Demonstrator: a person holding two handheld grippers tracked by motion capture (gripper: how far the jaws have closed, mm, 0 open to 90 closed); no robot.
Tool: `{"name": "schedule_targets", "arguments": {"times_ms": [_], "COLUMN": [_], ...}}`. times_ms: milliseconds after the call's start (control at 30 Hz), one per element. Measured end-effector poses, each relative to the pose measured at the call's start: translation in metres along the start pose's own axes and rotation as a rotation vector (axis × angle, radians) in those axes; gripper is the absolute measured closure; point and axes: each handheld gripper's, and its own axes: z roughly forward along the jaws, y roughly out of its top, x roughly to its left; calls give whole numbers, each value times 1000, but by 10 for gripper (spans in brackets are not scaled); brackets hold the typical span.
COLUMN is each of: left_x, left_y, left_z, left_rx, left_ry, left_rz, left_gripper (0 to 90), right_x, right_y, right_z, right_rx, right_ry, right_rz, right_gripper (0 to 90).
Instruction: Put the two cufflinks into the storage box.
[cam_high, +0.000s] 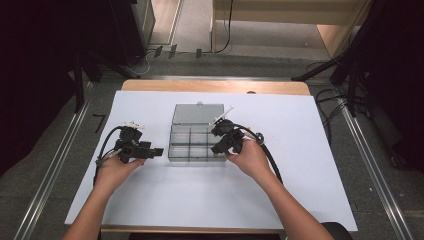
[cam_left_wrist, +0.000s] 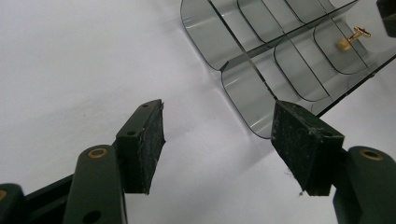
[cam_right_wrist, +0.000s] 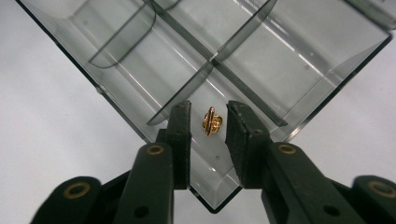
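A clear smoky plastic compartment box (cam_high: 176, 148) lies with its lid (cam_high: 198, 114) folded back on the white sheet. In a corner compartment of the box (cam_right_wrist: 140, 60) sits a small gold metal piece (cam_right_wrist: 211, 121). My right gripper (cam_right_wrist: 208, 112) reaches into that compartment, and its jaws stand a little apart on either side of the piece without pressing it. From the left gripper view the gold piece (cam_left_wrist: 352, 37) shows in a far compartment. My left gripper (cam_left_wrist: 217, 116) is wide open with nothing in it, just left of the box (cam_left_wrist: 247, 88), low over the sheet.
The white sheet (cam_high: 165, 200) covers most of the wooden table (cam_high: 215, 86). In the high view the left gripper (cam_high: 159, 151) and right gripper (cam_high: 216, 148) flank the box's near edge. Dark stands and cables (cam_high: 325, 95) surround the table on the floor.
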Motion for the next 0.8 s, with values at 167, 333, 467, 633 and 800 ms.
{"name": "schedule_targets", "arguments": {"times_ms": [167, 333, 467, 633, 800], "left_x": [0, 1, 0, -2, -3], "left_y": [1, 2, 5, 9, 13], "left_z": [1, 3, 4, 9, 11], "left_rx": [-6, -2, -2, 3, -1], "left_ry": [-1, -3, -6, -11, -22], "left_rz": [1, 4, 11, 23, 33], "left_gripper": [359, 359, 359, 359, 360], "right_x": [-3, -11, -18, -26, -34], "right_y": [-1, -4, -6, -12, -18], "right_z": [-10, -22, -30, -36, -39], "right_rx": [-52, -109, -148, -169, -186], "right_ry": [4, 3, 4, -13, -22], "right_rz": [4, 37, 62, 82, 106], "right_gripper": [669, 645, 604, 590, 584]}}
